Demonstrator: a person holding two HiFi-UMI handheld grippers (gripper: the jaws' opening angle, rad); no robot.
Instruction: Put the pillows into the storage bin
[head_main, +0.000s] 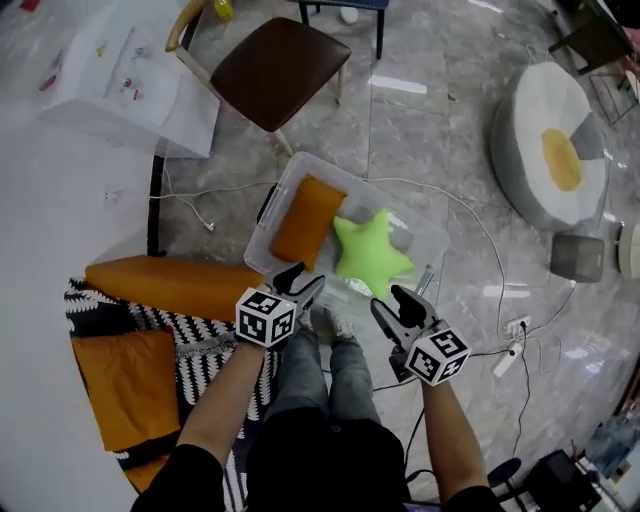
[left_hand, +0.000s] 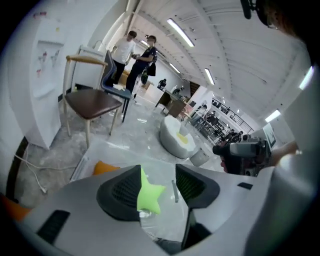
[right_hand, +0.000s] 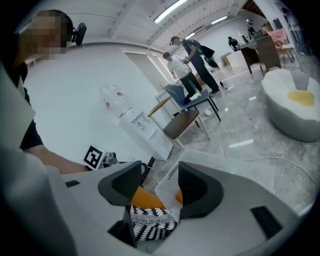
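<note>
1. The left gripper hangs at the near rim of the storage bin, a little below centre frame. Its jaws stand apart with nothing between the pads. In the left gripper view the green star pillow shows through the gap, lying beyond the claw and not touched by it.
2. The right gripper hangs just beside the left one, to its right, also released and empty. Through its gap, in the right gripper view, a corner of the bin and part of the long orange pillow appear further off.
3. The bin sits at centre frame and holds two pillows. An orange oblong pillow lies along its left side. The star pillow lies to the right of it, and their edges touch.
4. Two more pillows lie outside the bin. The long orange pillow lies at the left of the frame, near the bin's lower-left corner. A flat square orange pillow lies at lower left on a black-and-white patterned mat.
5. The bin is clear plastic, rectangular with rounded corners. The star is plump, five-pointed and lime green. The orange pillows look like smooth cloth, and the mat bears a zigzag weave. The floor is glossy grey stone tile.
</note>
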